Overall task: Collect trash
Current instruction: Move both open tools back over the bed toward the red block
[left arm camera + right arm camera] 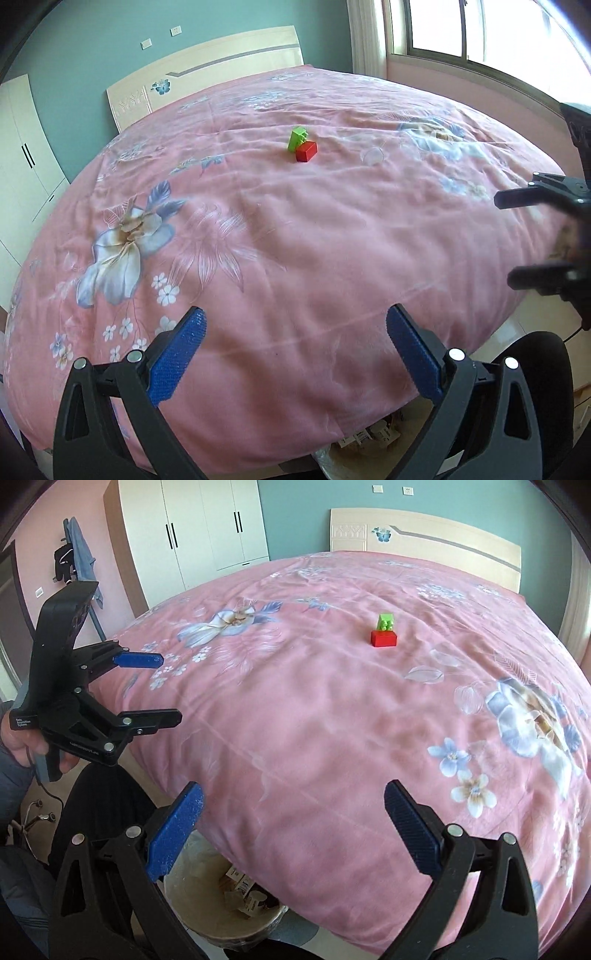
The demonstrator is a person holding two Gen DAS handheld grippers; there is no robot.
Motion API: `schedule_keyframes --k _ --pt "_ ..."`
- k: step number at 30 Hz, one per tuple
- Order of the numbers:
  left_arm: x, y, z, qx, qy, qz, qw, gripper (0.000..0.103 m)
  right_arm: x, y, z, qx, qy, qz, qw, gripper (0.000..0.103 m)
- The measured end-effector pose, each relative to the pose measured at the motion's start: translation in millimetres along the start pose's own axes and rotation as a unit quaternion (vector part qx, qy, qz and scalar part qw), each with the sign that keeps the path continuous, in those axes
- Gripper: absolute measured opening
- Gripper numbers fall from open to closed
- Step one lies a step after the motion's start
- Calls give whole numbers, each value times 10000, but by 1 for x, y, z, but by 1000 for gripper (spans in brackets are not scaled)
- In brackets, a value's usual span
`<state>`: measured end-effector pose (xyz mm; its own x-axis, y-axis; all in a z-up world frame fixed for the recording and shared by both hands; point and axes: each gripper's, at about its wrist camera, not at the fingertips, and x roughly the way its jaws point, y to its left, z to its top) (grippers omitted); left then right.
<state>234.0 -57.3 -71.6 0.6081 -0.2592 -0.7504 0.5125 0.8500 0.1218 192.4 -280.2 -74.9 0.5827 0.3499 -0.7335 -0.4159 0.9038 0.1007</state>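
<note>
A green toy brick (297,137) (385,620) and a red toy brick (306,151) (384,638) lie touching near the middle of the pink floral bedspread (280,236) (332,716). My left gripper (295,321) is open over the bed's near edge, far short of the bricks; it also shows in the right wrist view (170,686), held by a hand. My right gripper (293,797) is open and empty, likewise near the bed edge, and its black fingers (517,197) show at the right of the left wrist view. A bin (192,904) (332,465) with paper scraps stands below the bed edge.
A cream headboard (207,70) (424,531) and white wardrobe (207,528) (22,147) stand past the bed. A window (480,33) is at right. A black chair back (99,812) (546,369) sits beside the bin. Clothes hang on a rack (74,554).
</note>
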Motion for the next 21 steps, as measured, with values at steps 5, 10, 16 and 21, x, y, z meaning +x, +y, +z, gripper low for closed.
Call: schedule_keyframes --k 5,10,16,21 --pt "21 -1 23 20 0 -40 10000 99 11 -28 29 -25 80 38 10000 96" --pt "47 0 45 -4 39 -67 10000 99 23 -54 52 -142 43 -84 9999 96" --pt "79 0 69 -43 95 -130 9999 99 49 -77 73 -401 92 -247 9988 96" --pt "105 -1 88 -18 135 -125 9998 99 71 -90 88 -545 134 -185 9983 84"
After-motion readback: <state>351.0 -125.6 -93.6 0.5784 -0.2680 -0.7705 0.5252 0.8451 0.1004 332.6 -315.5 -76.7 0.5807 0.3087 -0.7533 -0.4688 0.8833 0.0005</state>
